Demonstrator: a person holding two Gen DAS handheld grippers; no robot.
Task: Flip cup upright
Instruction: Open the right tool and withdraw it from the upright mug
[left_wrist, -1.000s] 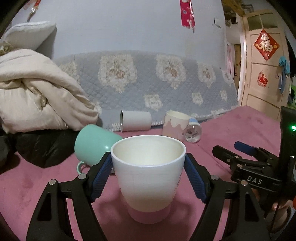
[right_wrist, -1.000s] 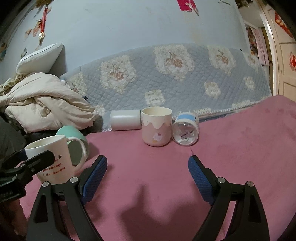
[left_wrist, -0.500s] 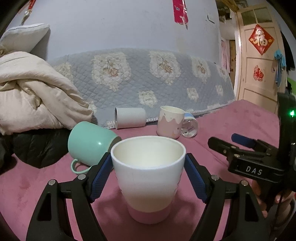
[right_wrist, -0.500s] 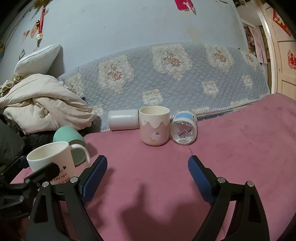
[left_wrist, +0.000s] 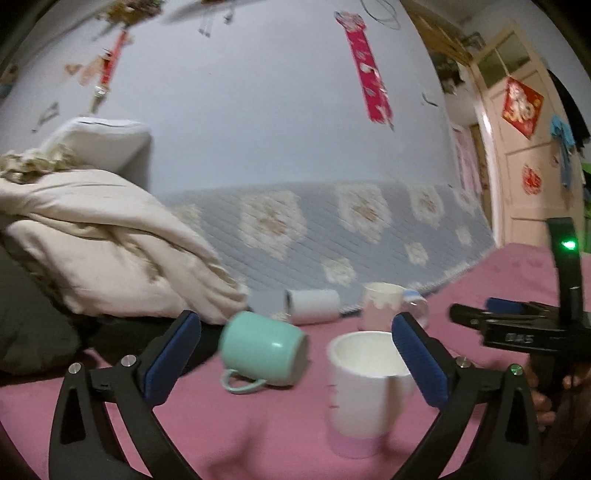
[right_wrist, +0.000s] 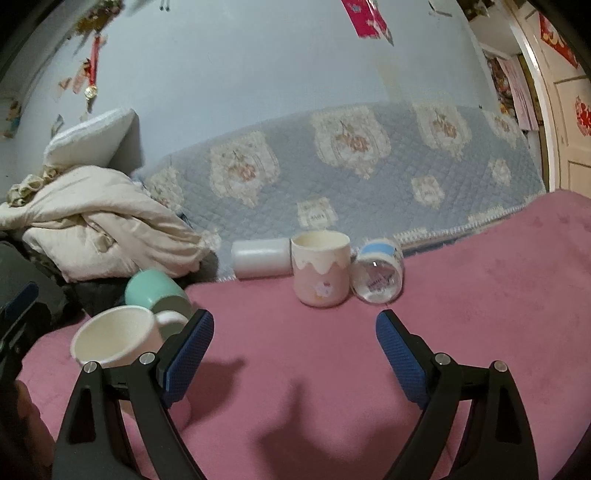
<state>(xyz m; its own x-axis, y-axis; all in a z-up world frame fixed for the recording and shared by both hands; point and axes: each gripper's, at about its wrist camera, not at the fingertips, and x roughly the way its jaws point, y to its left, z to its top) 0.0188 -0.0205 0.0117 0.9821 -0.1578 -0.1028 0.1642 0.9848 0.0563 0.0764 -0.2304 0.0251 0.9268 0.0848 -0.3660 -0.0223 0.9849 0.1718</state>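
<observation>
A white mug with a pink base (left_wrist: 364, 387) stands upright on the pink cover; it also shows in the right wrist view (right_wrist: 118, 338). My left gripper (left_wrist: 295, 356) is open and empty, with the mug by its right finger. A mint green mug (left_wrist: 264, 350) lies on its side just beyond, also in the right wrist view (right_wrist: 155, 291). A white cup (right_wrist: 260, 257) and a clear jar with a blue band (right_wrist: 376, 275) lie on their sides at the back. A pink cup (right_wrist: 320, 273) stands upright between them. My right gripper (right_wrist: 295, 354) is open and empty.
A heap of cream bedding (right_wrist: 96, 225) and dark clothing (left_wrist: 33, 325) lie at the left. A grey quilted floral cover (right_wrist: 351, 177) rises behind the cups. The right gripper's body (left_wrist: 524, 332) is at the right of the left wrist view.
My left gripper has opened and let go of the white mug, then swung left and tilted up. The mug stands free on the cover. The right gripper has barely moved.
</observation>
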